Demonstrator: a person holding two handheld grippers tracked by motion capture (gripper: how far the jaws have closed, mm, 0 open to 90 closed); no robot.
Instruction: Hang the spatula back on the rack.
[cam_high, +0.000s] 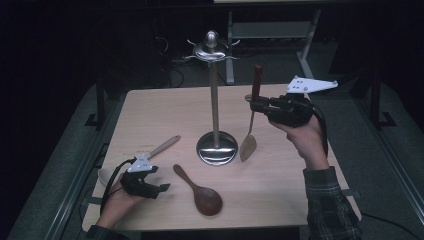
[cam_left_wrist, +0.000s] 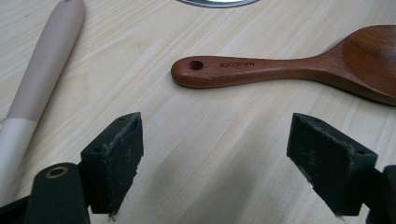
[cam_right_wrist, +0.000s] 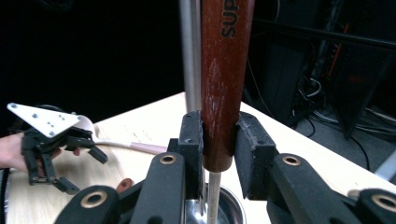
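My left gripper (cam_high: 159, 183) rests low at the near left of the pale wooden table (cam_high: 280, 190) with its jaws spread wide and empty, a cream-handled utensil (cam_high: 162, 147) just beyond it and a dark brown wooden spoon (cam_high: 199, 191) lying flat beside it. At the middle stands the tall metal utensil stand with hooks on top (cam_high: 215, 110). To its right, my right gripper (cam_high: 252, 102) pinches the reddish-brown wooden handle of a metal spatula (cam_high: 252, 112), holding it upright beside the stand's pole with its blade hanging at the round base.

A pale wooden worktop (cam_high: 280, 195) carries a metal stand (cam_high: 216, 146) at its middle. Near its front lie a dark wooden spoon (cam_high: 200, 192) and a pale-handled utensil (cam_high: 162, 146).
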